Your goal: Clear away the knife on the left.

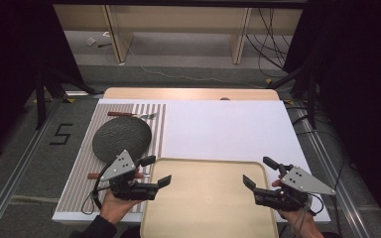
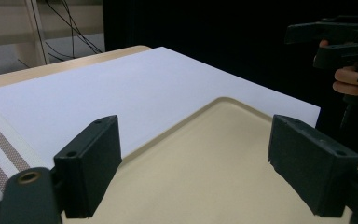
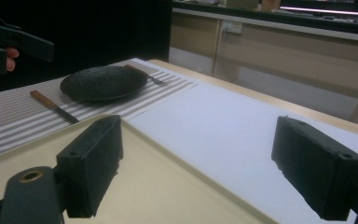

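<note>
A beige tray (image 1: 206, 198) lies empty at the table's near edge, seen also as the tray (image 2: 200, 172) and the tray (image 3: 135, 186) in the gripper views. My left gripper (image 1: 155, 171) hovers open over the tray's left rim, nothing between its jaws; its own camera places the left gripper (image 2: 209, 163) above the tray. My right gripper (image 1: 262, 173) stands open over the tray's right rim, pointing left; the right gripper (image 3: 212, 168) is empty. A dark round plate (image 1: 121, 138) rests on a striped placemat (image 1: 82, 168), with a knife (image 3: 53, 106) beside it and a fork (image 1: 131, 115) beyond it.
A white sheet (image 1: 228, 131) covers the table top right of the placemat. The wooden table edge (image 1: 188, 93) runs along the back. Shelving legs and cables stand on the floor beyond. Dark curtains flank both sides.
</note>
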Demonstrator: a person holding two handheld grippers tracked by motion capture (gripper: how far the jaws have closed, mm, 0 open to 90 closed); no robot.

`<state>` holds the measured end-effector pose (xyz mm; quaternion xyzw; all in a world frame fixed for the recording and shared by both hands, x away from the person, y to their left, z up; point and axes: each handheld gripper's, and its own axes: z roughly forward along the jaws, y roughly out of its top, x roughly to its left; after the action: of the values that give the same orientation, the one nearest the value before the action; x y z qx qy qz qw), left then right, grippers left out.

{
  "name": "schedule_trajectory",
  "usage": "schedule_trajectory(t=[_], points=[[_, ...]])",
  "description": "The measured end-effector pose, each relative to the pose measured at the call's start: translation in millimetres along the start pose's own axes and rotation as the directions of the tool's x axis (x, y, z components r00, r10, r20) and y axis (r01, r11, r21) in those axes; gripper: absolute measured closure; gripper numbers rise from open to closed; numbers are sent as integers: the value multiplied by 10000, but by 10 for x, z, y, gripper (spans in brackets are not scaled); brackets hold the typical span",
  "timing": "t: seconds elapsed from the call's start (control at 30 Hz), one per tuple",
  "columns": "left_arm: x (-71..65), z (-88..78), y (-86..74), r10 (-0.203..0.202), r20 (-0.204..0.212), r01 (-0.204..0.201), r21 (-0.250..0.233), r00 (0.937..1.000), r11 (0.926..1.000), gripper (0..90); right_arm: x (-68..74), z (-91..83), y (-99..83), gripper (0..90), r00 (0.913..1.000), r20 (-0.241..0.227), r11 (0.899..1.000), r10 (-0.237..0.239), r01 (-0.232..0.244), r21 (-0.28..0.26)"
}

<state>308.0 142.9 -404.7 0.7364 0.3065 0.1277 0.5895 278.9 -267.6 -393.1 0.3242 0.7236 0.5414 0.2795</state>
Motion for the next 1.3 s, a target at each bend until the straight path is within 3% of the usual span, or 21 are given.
schedule_trajectory(t=[0.27, 0.47, 0.67, 0.8, 1.0, 1.13, 1.3], points=[[4, -13, 8, -199, 286, 202, -113, 9994, 9997, 168, 4, 0, 0, 173, 10000, -37, 10000, 7, -7, 19], [18, -28, 14, -99, 218, 100, -32, 9997, 9999, 167, 3, 1, -1, 173, 10000, -59, 10000, 17, -17, 21], [89, -100, 37, 186, -197, -183, 140, 9996, 9997, 167, 2, 0, 0, 173, 10000, -71, 10000, 43, -43, 19], [185, -118, 11, -43, -190, 56, 669, 9998, 9977, 167, 3, 1, 0, 173, 10000, -77, 10000, 51, -51, 21], [251, -135, -3, 126, -445, -75, 1134, 9989, 9935, 167, -1, 5, -1, 173, 9999, -81, 10000, 82, -82, 10], [284, -188, 5, 689, -841, -579, 1266, 9941, 9903, 173, -1, 5, 0, 173, 9999, -91, 10000, 96, -96, 10], [391, -237, -24, 632, -1268, -430, 1563, 9899, 9868, 178, -7, 4, -1, 173, 9999, -85, 9999, 123, -123, -4]])
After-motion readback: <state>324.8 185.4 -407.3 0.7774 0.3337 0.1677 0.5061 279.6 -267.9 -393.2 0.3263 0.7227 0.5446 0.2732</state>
